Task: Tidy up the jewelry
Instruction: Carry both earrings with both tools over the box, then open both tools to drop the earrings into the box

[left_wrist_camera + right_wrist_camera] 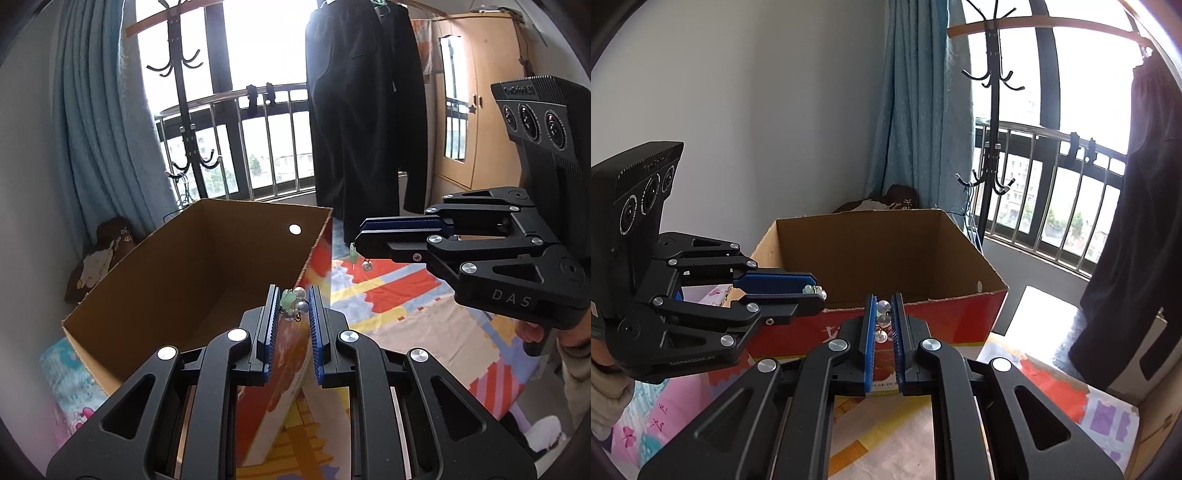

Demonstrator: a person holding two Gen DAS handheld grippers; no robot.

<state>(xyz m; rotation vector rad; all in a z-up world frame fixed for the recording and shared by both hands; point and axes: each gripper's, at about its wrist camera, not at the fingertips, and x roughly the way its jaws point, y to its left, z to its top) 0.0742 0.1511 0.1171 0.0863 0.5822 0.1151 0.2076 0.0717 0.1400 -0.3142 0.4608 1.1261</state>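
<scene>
An open cardboard box point(207, 273) with red printed outer walls stands on a patterned cloth; it also shows in the right wrist view point(871, 258). My left gripper point(293, 301) is shut on a cluster of pearl and pale green beads point(294, 302), held above the box's near right corner. It shows from the side in the right wrist view point(814, 290). My right gripper point(884, 314) is shut on a pearl bead piece point(882, 319), just in front of the box's red wall. In the left wrist view it point(356, 240) has a green bead and a small pearl point(360, 258) dangling below its tips.
A black coat stand point(184, 110) and blue curtain point(99, 122) stand behind the box by the balcony railing. Dark clothes point(362, 110) hang at the window. A wooden wardrobe point(476, 103) is at the right. A brown plush toy point(99, 254) lies left of the box.
</scene>
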